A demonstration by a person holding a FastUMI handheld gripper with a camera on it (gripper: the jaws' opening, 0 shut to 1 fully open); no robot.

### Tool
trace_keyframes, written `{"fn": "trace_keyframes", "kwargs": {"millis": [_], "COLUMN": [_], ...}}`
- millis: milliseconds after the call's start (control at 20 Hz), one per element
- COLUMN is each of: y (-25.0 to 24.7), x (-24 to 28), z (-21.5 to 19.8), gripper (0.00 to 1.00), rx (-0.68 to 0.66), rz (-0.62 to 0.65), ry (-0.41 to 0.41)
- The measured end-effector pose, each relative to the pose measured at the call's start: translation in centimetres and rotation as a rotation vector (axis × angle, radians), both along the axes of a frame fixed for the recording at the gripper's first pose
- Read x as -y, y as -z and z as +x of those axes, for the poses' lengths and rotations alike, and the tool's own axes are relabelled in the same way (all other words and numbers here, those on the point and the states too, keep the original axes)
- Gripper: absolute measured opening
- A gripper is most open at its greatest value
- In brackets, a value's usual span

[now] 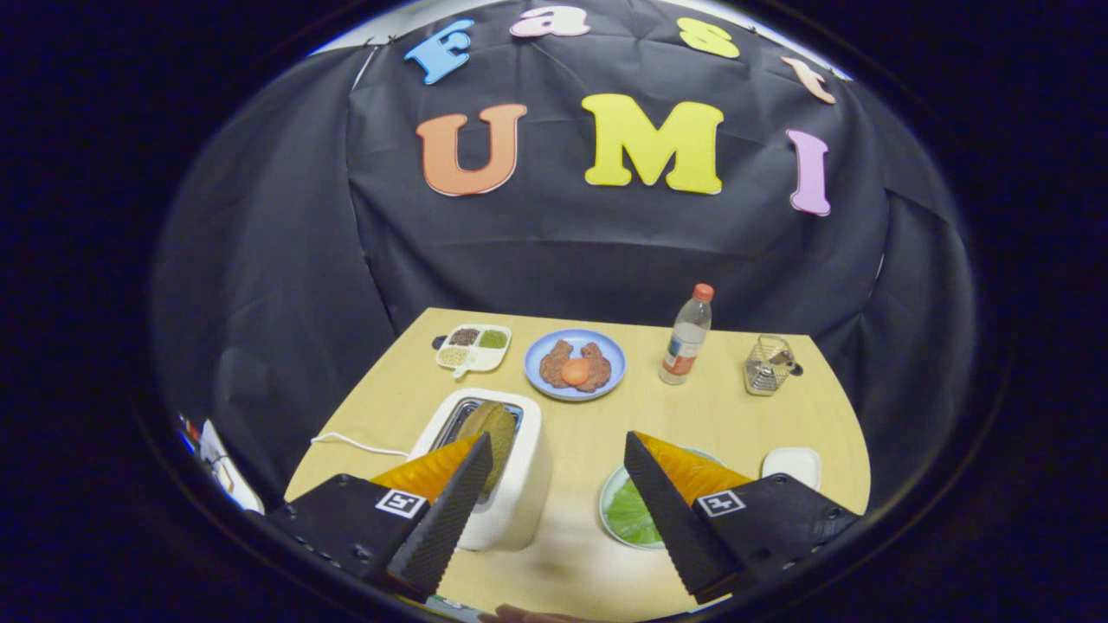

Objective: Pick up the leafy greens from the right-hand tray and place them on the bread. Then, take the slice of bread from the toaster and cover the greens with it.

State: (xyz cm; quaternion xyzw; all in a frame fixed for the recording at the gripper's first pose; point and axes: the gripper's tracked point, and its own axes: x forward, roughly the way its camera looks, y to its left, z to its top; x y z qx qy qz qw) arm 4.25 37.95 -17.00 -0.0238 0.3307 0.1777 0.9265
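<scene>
My gripper [556, 439] is open and held above the near part of the wooden table [736, 415], with nothing between its fingers. A white toaster [524, 493] stands under the left finger, and a brown slice of bread [495, 426] sticks up out of its slot. Under the right finger lie the leafy greens [628, 519] on a pale round tray [608, 495], partly hidden by that finger. Beyond the fingers a blue plate [541, 348] holds brown bread [593, 368] with a round orange-red piece [575, 371] on top.
A white compartment dish of seeds [472, 348] sits at the far left beside the blue plate. An orange-capped bottle [686, 339] and a clear mug [768, 365] stand at the far right. A small white dish [792, 465] lies right of the greens. The toaster's white cord [355, 444] trails left.
</scene>
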Motion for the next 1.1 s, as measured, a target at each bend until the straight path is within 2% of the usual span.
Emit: {"fn": "trace_keyframes", "kwargs": {"millis": [100,300,600,650,700,850,900,950,1050,1100], "y": [0.9,3.4,7.4,7.5,7.5,7.5,7.5,7.7,7.6,7.4], "x": [-1.8,-6.2,-7.5,-7.6,-7.5,-7.5,-7.3,-7.3,-7.5,-7.5], "z": [0.3,0.4,1.3,1.7,2.1,3.0,2.9,3.1,2.8,2.8], "gripper": [0.97,0.95,0.92,0.89,0.85,0.52,0.44,0.3,0.2,0.2], "rx": [-0.028,-0.084,-0.142,-0.14,-0.126,-0.099,-0.1,-0.107,-0.119,-0.114], "rz": [0.017,0.033,-0.058,-0.075,-0.095,-0.151,-0.167,-0.167,-0.154,-0.155], "ry": [0.023,-0.006,0.058,0.072,0.087,0.099,0.106,0.11,0.104,0.092]}}
